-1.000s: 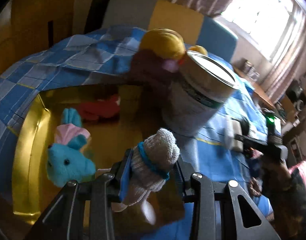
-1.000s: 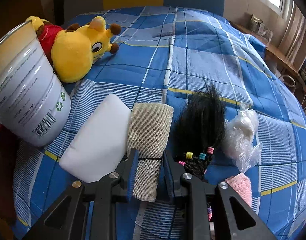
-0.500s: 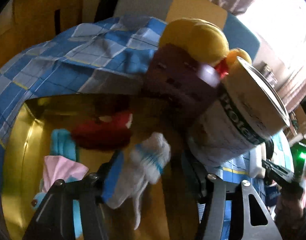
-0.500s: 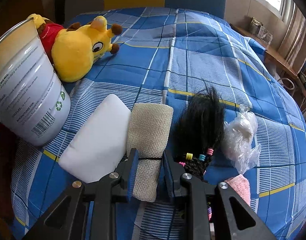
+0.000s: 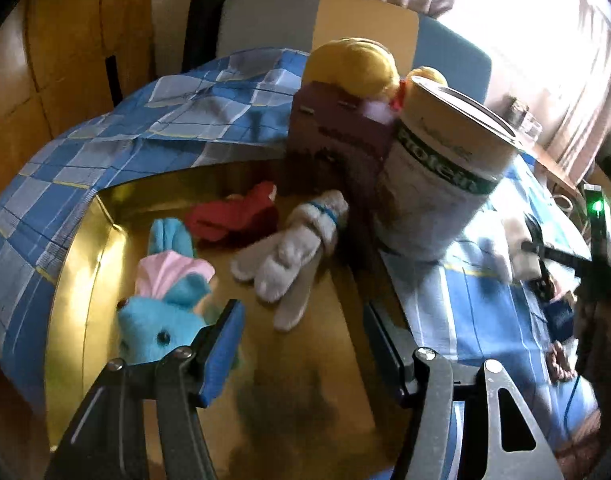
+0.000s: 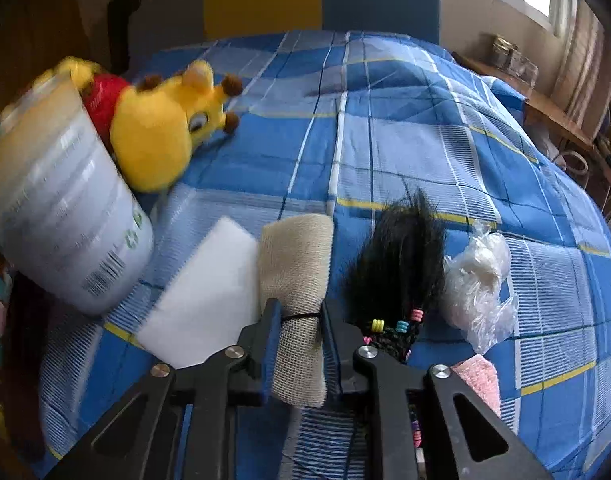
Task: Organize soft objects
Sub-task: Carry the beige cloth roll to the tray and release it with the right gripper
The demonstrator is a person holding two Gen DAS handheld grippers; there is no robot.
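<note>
My left gripper (image 5: 301, 332) is open and empty above a gold tray (image 5: 89, 240). In the tray lie a white sock bundle with a blue band (image 5: 293, 248), a blue and pink plush (image 5: 165, 308) and a red cloth (image 5: 233, 216). My right gripper (image 6: 301, 320) is shut on a beige rolled bandage (image 6: 297, 264) tied with a black band, on the blue checked bedspread (image 6: 385, 120). Next to the roll lie a white sponge (image 6: 201, 300), a black hair tuft with coloured beads (image 6: 401, 264), a clear plastic bag (image 6: 481, 280) and a pink cloth (image 6: 477, 376).
A tall white protein can (image 5: 437, 176) stands by the tray; it also shows in the right wrist view (image 6: 61, 224). A yellow giraffe plush (image 6: 161, 128) leans behind it. A maroon box (image 5: 337, 140) stands at the tray's far edge. The other gripper (image 5: 593, 248) shows at the right.
My left gripper has opened and let go of the sock bundle, which now lies in the tray. My right gripper stays shut on the bandage roll and has shifted slightly.
</note>
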